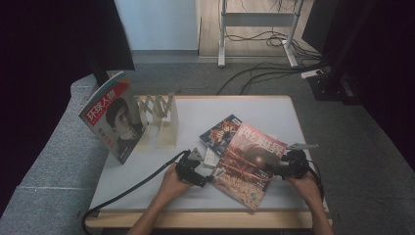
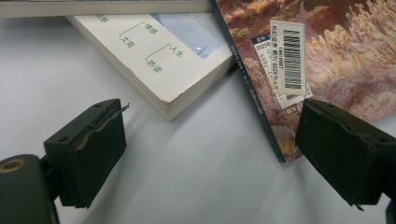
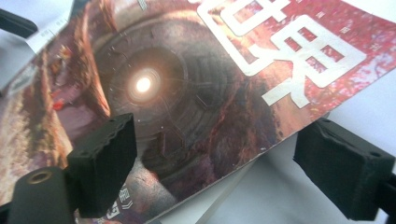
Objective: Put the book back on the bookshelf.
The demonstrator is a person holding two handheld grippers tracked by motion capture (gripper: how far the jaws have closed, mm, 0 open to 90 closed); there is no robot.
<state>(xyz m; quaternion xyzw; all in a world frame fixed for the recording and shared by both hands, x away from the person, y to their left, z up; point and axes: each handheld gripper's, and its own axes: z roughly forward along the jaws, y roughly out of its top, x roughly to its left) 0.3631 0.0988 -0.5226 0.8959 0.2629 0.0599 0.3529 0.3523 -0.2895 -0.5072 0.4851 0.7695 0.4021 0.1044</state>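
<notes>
A red magazine (image 1: 249, 164) lies tilted on the white table (image 1: 147, 181), partly over a blue magazine (image 1: 220, 131) and a white book (image 2: 154, 56). My left gripper (image 1: 208, 176) is open at the red magazine's near-left corner. In the left gripper view the left gripper (image 2: 215, 154) holds nothing; the spine and barcode label (image 2: 288, 58) lie just ahead of the right jaw. My right gripper (image 1: 275, 169) is open at the magazine's right edge. In the right gripper view the right gripper (image 3: 222, 163) straddles that edge of the red magazine (image 3: 177, 93), one jaw over the cover, the other over bare table.
A wooden folding rack (image 1: 160, 120) stands at the back left of the table, with a portrait magazine (image 1: 112, 117) leaning upright against it. A grey padded surface (image 1: 54, 161) borders the table's left side. Cables and a desk frame (image 1: 259, 29) are on the floor beyond.
</notes>
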